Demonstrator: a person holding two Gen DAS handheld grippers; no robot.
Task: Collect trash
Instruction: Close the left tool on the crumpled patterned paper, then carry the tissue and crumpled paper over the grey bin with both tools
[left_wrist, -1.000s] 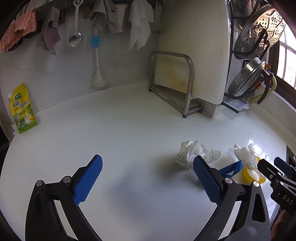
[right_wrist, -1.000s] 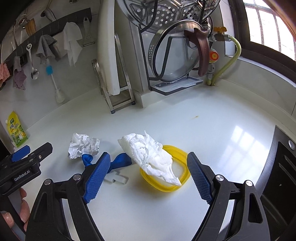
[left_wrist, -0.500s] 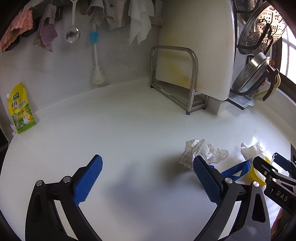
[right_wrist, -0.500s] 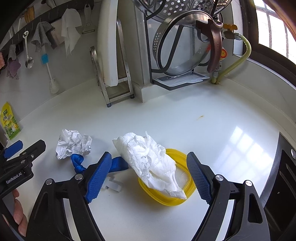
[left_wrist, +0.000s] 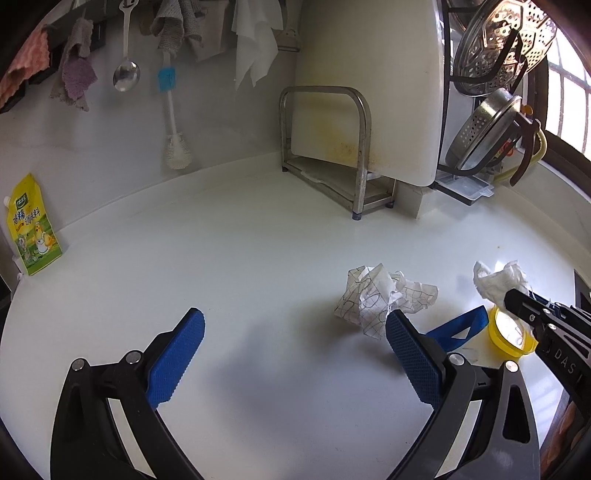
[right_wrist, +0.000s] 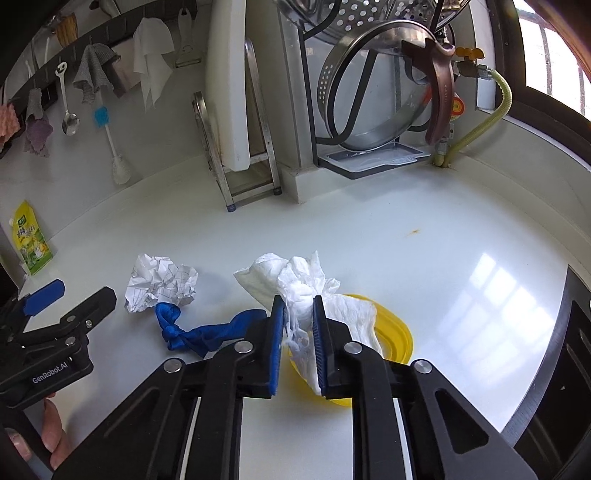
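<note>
**Lifting the tissue wad off the yellow lid w/o tearing it**

I'm working over the white table (right_wrist: 461, 236), w/ the trash bunched in one patch near the front edge. Biggest piece is the white tissue wad (right_wrist: 295, 280), and my right claw (right_wrist: 299, 321) is clenched on it: blue pads pressing in from both sides, w/ a thin band of tissue between them. The tissue's lower end is draping over the yellow lid (right_wrist: 395, 328), which is sitting flat on the table under it.

Judging from that, I'm mid-pickup, so I'm aiming to go straight up & slow. Tissue is soft and probably tears easy; a sideways yank could leave a scrap behind or drag the lid along. I'm keeping the squeeze firm, since only a thin fold is caught.

Next in size: crumpled grid paper (left_wrist: 384, 295), lying just ahead of my left claw (left_wrist: 295, 347). That claw is released, fingers spread wide, nothing in it, hovering low over bare table. The paper is lying near its right finger, not between the two, so I'm judging it needs a shift right before closing.

Smallest: knotted blue strip (right_wrist: 199, 332), lying between the paper & the lid, touching the paper's edge. It's thin & flat, so prob. needs a low pinch at the knot.
</note>
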